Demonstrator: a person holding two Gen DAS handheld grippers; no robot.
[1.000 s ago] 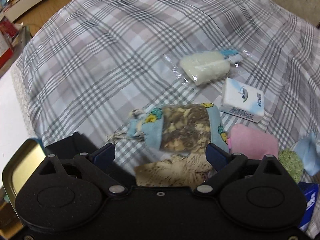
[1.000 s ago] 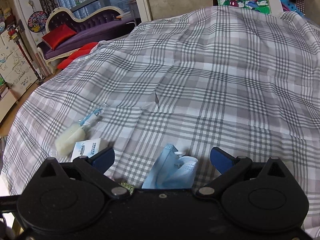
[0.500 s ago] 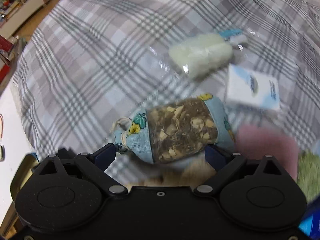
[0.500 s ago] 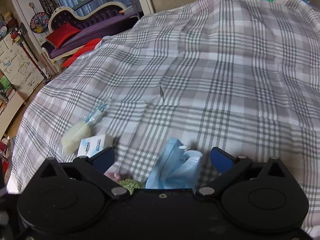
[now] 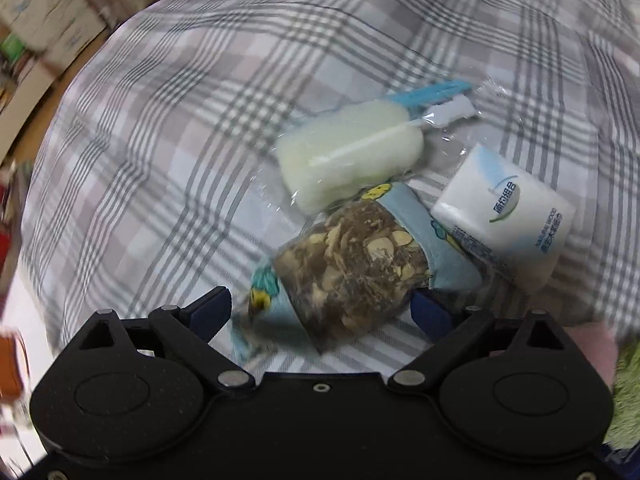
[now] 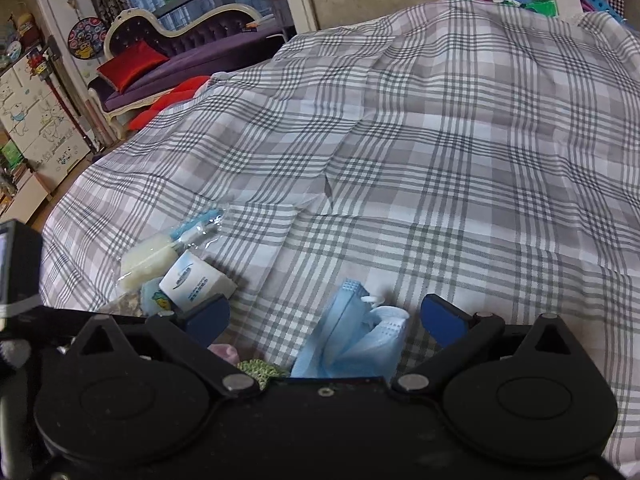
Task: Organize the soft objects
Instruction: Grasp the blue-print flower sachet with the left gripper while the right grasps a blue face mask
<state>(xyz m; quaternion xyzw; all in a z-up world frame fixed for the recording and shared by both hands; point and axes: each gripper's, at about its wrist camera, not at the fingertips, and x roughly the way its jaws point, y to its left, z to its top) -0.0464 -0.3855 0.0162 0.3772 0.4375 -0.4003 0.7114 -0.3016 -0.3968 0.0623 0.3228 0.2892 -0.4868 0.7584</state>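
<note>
Fingers of your left gripper (image 5: 322, 310) stand wide apart, holding nothing; the herb sachet (image 5: 352, 272) lies between the blue tips on the plaid sheet (image 5: 168, 152), whether touching them you cannot tell from this view. Sachet: clear middle packed with brown dried pieces, pale blue printed cloth at both ends. Just beyond it, touching: sponge brush (image 5: 352, 152) in clear wrap, cream head, blue and white handle. To the sachet's right, against it: white tissue pack (image 5: 508, 216) with printed logo. Pink cloth (image 5: 592, 344) and green fuzzy item (image 5: 628, 384) at the right edge.

Your right gripper (image 6: 324, 316) is likewise spread open and empty, its tips flanking a crumpled blue face mask (image 6: 352, 340) on the sheet. Purple sofa (image 6: 180, 56) stands in the background.
</note>
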